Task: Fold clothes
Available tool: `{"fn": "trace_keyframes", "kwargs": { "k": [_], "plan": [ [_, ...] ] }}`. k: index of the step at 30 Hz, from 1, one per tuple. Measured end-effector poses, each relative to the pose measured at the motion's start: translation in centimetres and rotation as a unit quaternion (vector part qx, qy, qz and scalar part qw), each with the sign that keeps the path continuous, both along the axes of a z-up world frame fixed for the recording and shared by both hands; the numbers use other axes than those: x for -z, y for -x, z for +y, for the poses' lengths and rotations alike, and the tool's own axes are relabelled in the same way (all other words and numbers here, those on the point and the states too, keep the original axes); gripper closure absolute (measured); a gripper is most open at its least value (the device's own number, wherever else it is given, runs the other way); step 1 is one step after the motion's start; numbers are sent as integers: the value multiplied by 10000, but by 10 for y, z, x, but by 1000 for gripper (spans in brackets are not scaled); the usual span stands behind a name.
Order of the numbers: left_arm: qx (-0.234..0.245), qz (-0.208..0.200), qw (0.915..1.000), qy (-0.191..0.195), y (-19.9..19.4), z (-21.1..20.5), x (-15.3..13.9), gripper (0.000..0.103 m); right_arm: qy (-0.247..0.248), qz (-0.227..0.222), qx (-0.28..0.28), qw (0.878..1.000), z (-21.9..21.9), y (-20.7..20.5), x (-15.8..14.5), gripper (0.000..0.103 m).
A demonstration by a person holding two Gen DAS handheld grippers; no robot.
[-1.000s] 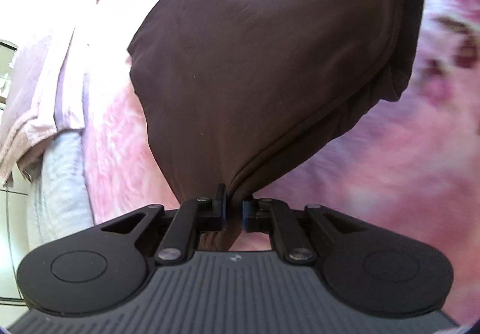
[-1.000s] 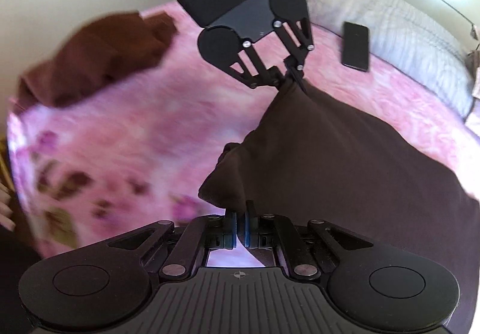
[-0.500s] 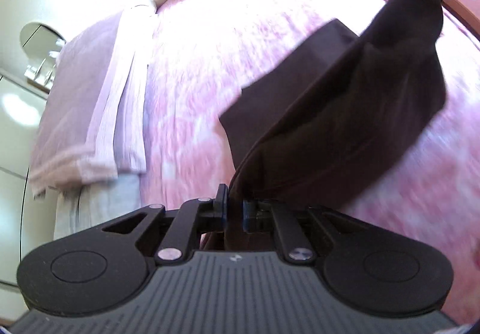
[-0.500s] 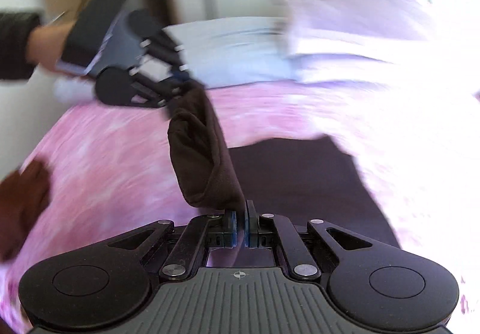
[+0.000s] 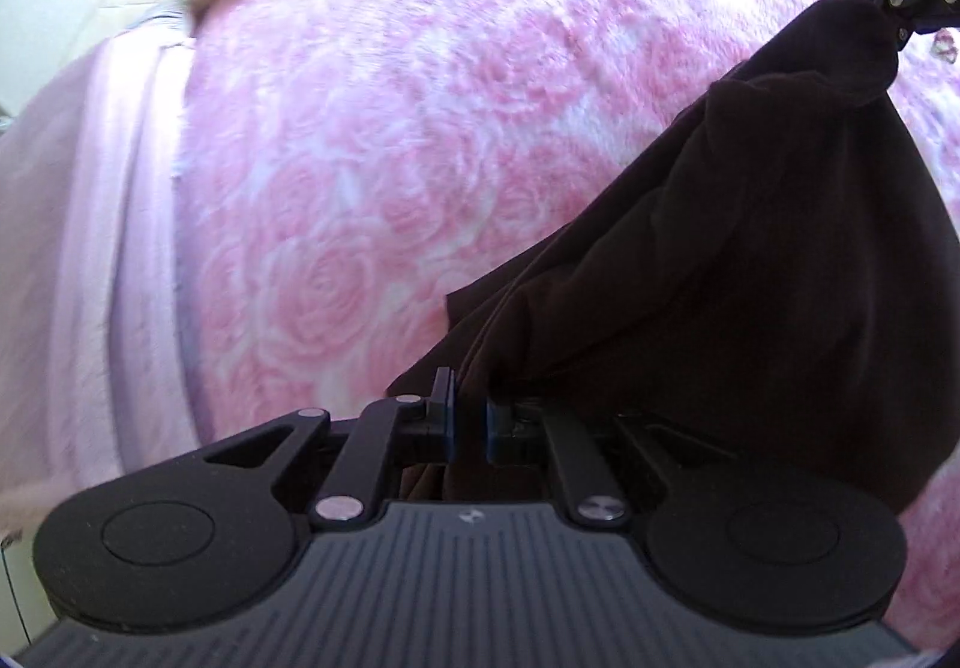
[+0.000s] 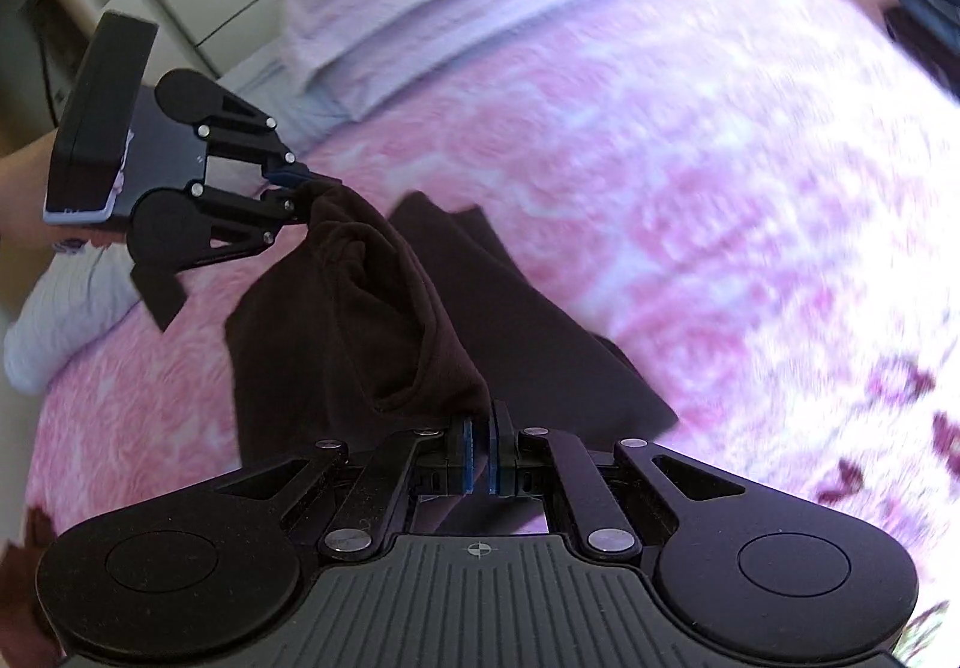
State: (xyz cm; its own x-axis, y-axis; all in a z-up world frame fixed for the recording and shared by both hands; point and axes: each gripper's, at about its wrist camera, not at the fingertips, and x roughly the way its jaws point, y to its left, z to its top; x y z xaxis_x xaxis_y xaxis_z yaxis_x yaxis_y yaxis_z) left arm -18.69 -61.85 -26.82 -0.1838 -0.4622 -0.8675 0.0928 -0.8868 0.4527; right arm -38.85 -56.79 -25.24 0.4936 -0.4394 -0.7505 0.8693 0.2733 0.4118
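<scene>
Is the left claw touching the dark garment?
Touching. The right wrist view shows the left claw shut on a bunched corner of the dark garment.

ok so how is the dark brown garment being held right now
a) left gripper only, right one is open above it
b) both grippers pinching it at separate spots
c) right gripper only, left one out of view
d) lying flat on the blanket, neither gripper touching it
b: the left gripper and the right gripper each have their fingers shut on a bunched part of the dark brown garment, which sags between them over the pink blanket.
</scene>
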Motion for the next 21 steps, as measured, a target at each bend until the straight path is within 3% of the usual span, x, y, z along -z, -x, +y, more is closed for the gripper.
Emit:
{"fn": "trace_keyframes", "kwargs": {
  "k": [10,12,15,18,21],
  "plan": [
    [102,-99,9992,-370,29,-20,50,95,-649,-305,697,9950,-10,48,44,100],
    [26,-28,9995,-327,30,-22,53,86,-726,-319,807,9936,-10,52,48,100],
    [-392,312,9987,-101,23,-28,40,65,-842,-202,1014,9911,-11,58,51,100],
    [-1252,753,9891,-182,-4,-40,16,65,-931,-29,1152,9890,-12,65,46,99],
    [-2195,1113,9687,-327,-40,-49,-3,65,-943,152,1168,9885,-12,68,39,99]
  ]
}}
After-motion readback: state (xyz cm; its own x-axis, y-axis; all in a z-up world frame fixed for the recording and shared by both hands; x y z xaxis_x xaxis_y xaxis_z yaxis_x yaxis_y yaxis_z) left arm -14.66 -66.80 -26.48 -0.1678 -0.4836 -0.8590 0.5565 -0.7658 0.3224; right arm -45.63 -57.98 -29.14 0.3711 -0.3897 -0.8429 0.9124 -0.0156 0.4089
